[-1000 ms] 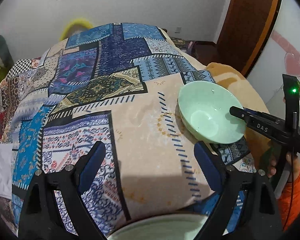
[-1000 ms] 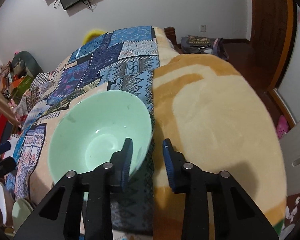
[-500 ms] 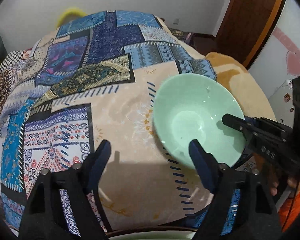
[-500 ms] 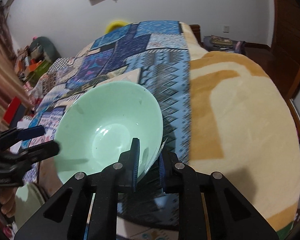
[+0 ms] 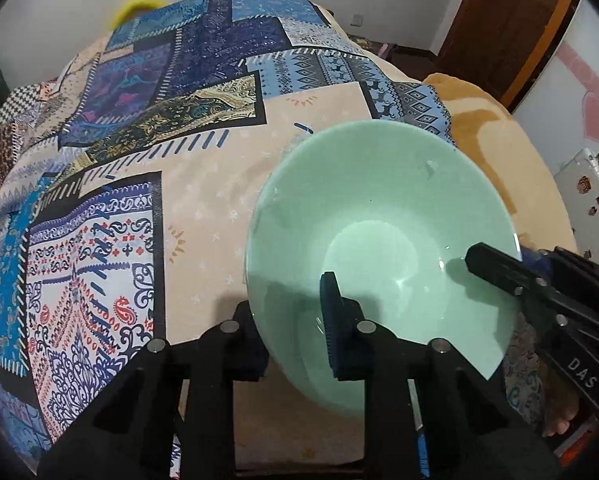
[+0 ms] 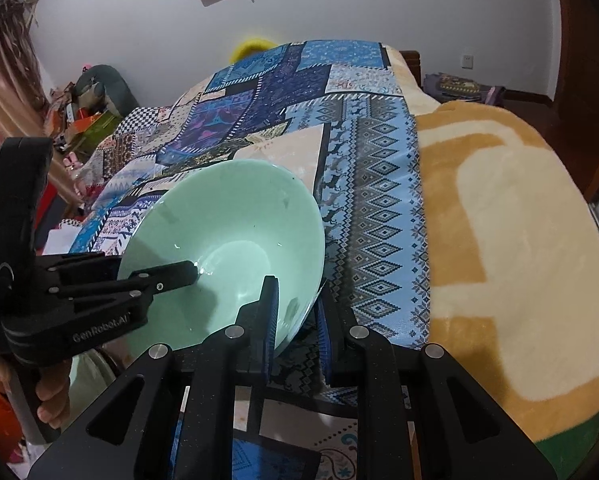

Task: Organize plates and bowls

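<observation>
A: Green bowl (image 5: 379,240), and now 2 claws are on it! A moment ago the left claw (image 5: 295,320) was wide apart over the bare patchwork blanket (image 5: 203,168).

B: Yes. Now its jaws are closing on the bowl's near rim, 1 pad inside, 1 outside.

A: And the right claw (image 6: 297,320)?

B: It is clamped on the rim too, on its own side. From there, the bowl sits just past its fingertips, tilted up off the blanket.

A: So the bowl hangs between both claws?

B: It looks that way. I think this is a pass from right to left.

A: What is that pale thing under the left claw (image 6: 167,276)?

B: Maybe a plate (image 6: 87,376), low beside the hand (image 6: 53,400). The bowl may go there next.
</observation>
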### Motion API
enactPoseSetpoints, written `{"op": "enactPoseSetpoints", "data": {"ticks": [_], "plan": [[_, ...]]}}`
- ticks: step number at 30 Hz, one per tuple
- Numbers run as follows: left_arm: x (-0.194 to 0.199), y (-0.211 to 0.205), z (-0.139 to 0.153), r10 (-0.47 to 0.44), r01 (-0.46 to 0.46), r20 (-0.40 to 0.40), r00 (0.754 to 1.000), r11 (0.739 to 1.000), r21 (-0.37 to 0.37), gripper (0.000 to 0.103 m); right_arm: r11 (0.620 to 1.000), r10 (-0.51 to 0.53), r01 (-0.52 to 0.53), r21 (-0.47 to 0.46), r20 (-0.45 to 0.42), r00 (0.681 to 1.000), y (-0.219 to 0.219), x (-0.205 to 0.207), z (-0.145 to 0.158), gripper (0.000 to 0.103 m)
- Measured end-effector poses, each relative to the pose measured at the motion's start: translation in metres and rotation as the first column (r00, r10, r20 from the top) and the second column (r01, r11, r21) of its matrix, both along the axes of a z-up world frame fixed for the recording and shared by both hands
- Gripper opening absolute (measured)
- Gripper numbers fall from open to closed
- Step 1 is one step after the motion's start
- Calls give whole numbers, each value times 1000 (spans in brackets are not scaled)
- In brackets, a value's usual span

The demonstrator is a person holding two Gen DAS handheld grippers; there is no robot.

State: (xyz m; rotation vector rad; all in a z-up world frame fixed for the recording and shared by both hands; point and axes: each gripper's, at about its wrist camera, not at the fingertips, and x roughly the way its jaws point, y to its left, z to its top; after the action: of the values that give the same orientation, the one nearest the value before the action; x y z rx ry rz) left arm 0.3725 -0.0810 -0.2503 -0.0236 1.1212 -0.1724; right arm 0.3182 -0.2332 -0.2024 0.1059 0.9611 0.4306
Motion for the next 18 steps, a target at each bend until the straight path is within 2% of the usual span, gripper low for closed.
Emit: {"op": "enactPoseSetpoints", "data": {"ticks": [8, 18], "plan": [[-18, 11, 11, 17, -17, -12, 1000, 999, -43, 22, 1000, -13, 13, 5, 11, 1000, 10, -17, 14, 16], [-66, 31, 51, 32, -29, 32, 999, 997, -70, 22, 1000, -4, 3, 25, 46, 999, 26, -55, 44, 16]]}}
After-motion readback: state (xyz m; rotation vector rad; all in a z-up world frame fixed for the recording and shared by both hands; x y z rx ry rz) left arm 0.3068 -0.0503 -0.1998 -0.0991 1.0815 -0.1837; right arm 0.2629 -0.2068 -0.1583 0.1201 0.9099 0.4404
